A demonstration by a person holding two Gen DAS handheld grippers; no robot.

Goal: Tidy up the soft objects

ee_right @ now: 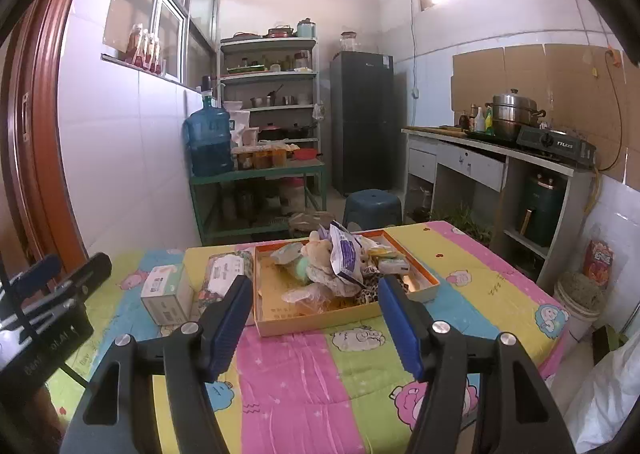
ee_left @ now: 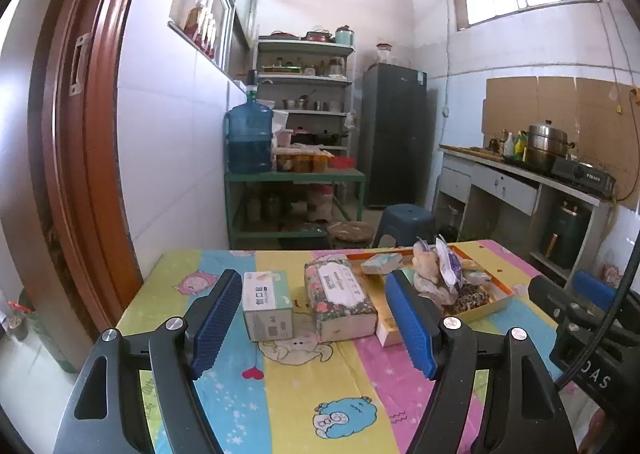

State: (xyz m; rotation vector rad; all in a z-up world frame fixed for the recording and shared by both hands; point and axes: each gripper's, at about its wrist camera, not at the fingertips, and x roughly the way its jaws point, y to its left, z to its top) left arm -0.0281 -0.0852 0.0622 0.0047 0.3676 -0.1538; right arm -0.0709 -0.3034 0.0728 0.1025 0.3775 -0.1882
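Both claws wide, empty: left gripper, right gripper. Shallow orange-rimmed cardboard tray at the tabletop's far edge holds a plush toy and crinkled packets.

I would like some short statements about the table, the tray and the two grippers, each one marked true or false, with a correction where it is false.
1. Both grippers are open and hold nothing. True: the left gripper and the right gripper have their jaws wide apart with nothing between them.
2. The plush toy lies in the orange tray. True.
3. The floral tissue pack lies inside the tray. False: it lies on the tablecloth, beside the tray.
4. The small white-green box is stacked on the floral tissue pack. False: it stands on the tablecloth next to it.
5. The tray is empty. False: it holds several soft things and packets.
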